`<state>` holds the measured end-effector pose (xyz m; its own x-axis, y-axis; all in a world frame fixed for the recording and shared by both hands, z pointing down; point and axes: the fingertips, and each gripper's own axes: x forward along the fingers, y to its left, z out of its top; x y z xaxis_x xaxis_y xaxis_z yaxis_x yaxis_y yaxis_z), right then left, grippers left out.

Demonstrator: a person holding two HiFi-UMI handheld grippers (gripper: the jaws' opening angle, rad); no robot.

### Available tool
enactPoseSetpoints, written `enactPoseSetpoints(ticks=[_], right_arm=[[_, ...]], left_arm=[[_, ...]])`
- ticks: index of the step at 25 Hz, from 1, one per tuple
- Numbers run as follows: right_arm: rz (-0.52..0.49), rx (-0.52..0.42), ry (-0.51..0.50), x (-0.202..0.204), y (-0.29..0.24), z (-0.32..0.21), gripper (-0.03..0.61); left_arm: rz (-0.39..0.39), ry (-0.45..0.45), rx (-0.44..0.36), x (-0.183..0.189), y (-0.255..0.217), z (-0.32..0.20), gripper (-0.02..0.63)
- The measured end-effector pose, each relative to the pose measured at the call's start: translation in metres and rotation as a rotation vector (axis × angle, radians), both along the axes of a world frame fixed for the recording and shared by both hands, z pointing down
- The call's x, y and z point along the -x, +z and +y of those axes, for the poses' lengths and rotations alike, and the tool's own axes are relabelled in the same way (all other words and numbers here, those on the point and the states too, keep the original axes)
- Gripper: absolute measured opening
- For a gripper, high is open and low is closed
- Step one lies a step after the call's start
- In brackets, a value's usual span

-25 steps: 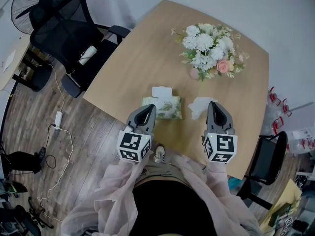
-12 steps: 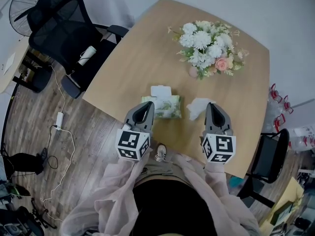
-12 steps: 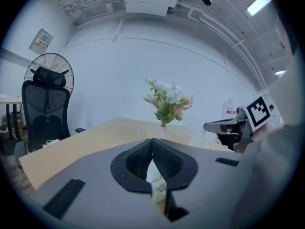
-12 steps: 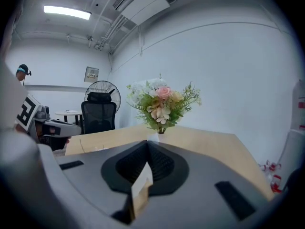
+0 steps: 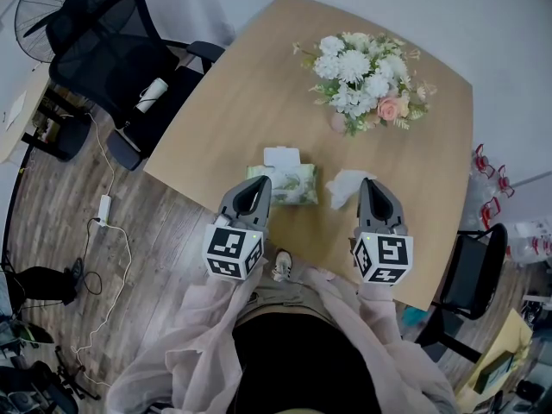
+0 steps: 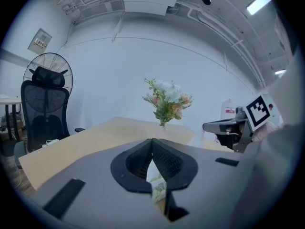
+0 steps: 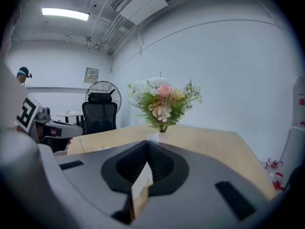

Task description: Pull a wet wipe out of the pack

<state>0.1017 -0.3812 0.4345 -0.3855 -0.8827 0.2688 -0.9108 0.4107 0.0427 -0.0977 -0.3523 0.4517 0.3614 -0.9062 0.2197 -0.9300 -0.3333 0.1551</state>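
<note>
1. The table [image 5: 250, 102], light wood, fills the centre and upper right of the head view. You stand at its near edge, at the bottom of the frame.
2. The wipe pack [image 5: 285, 190], green patterned, lies flat near the table's near edge, just left of centre frame. Its white lid [image 5: 282, 156] is flipped open on the far side.
3. A wet wipe [image 5: 343, 188], white and crumpled, lies on the table just right of the pack and apart from it.
4. Your left gripper [image 5: 257, 183] reaches in from the lower left, with its tip over the pack's left end. Whether it touches the pack cannot be told. In the left gripper view the jaws meet at the tips with nothing clamped; the pack shows below through the gap behind them.
5. Your right gripper [image 5: 372, 183] reaches in from the lower right, its tip just right of the crumpled wipe. In the right gripper view its jaws are together at the tips and grip nothing.
6. A flower bouquet [image 5: 362, 80], white and pink, stands in the upper right of the head view, well beyond the pack. Both gripper views show it straight ahead.
7. A black office chair [image 5: 112, 50] stands off the table's left edge, at upper left.
</note>
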Motion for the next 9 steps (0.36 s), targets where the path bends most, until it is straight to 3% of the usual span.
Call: enactPoseSetpoints(ticks=[9], right_arm=[[-0.012, 0.0, -0.019, 0.0082, -0.0027, 0.0028, 0.008]], left_arm=[[-0.006, 0.001, 0.005, 0.0034, 0.001, 0.0036, 0.012]])
